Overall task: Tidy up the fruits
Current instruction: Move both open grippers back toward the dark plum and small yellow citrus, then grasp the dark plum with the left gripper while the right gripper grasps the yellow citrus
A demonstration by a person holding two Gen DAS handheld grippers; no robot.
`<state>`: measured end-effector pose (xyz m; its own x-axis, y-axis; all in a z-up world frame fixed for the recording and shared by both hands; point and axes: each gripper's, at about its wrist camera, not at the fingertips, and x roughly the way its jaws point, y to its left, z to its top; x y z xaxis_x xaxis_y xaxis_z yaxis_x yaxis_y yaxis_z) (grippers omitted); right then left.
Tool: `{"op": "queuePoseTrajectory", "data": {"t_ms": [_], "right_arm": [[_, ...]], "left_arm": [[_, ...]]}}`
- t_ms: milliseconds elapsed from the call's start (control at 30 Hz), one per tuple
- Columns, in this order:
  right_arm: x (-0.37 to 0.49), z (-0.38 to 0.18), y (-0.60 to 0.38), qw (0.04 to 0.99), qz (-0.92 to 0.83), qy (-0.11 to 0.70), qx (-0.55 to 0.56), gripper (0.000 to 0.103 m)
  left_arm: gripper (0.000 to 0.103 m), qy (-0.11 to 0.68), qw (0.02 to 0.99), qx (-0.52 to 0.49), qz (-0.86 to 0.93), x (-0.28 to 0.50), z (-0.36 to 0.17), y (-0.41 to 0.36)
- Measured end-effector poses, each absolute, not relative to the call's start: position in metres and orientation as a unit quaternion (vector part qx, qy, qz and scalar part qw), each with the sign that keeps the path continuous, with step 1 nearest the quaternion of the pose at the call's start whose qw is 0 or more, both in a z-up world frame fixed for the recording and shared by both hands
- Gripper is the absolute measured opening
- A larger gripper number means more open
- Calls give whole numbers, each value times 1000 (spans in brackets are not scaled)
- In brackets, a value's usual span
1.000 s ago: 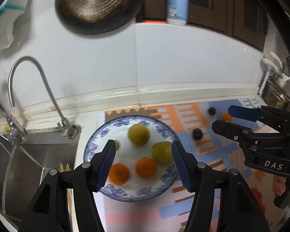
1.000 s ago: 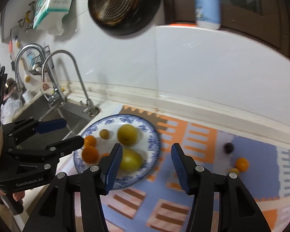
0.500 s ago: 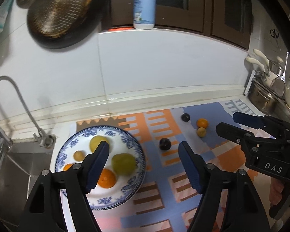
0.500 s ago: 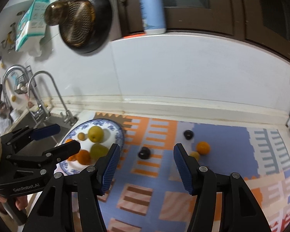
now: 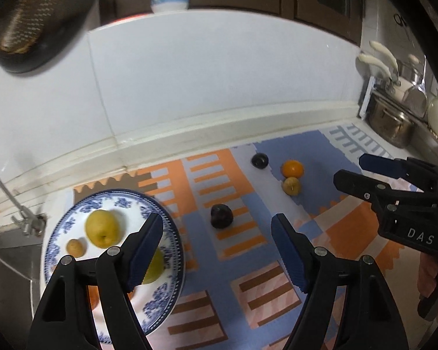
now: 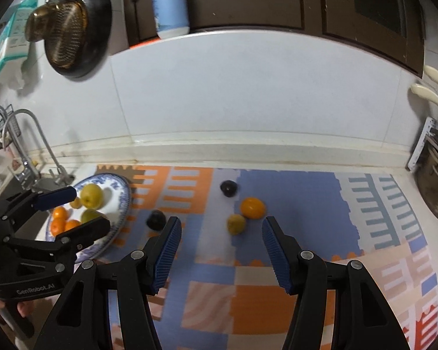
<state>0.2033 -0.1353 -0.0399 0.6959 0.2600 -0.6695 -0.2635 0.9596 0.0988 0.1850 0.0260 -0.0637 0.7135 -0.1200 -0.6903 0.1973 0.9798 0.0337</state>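
Fruits are lying ahead of both sets of fingers, none gripped. I'm seeing my left gripper (image 5: 217,243) with fingers spread, having just been opening, nothing between the pads; a dark plum (image 5: 221,216) is sitting on the mat (image 5: 277,250) just beyond them. My right gripper (image 6: 219,243) is also holding its fingers apart and empty, facing a small yellow fruit (image 6: 236,224) touching an orange (image 6: 252,208), with a second plum (image 6: 228,188) near behind. Left of these, the plate (image 6: 124,204) is carrying pears and oranges beside the sink (image 5: 5,262) on the worktop.
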Motion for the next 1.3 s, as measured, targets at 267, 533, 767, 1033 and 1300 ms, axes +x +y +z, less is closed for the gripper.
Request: {"op": "queuePoseTrajectory", "data": {"t_ms": [267,533,767,1033,1300], "right_arm": [[225,-69,-139,911,131,392,-3,58],[242,-92,-134,900,134,415,1,58],[256,-104,-137,895,127,427,15,58],[268,-115,-132,890,133,437,12,51],[274,-125,-130,884,135,447,16,40]], "left_arm": [[75,391,913,71,-90,211,-92,22],[66,418,901,70,-96,231,-113,20],[56,428,896,68,-93,245,-126,20],[43,438,891,54,-103,254,-132,20],[28,443,888,50,-111,256,-134,19]]}}
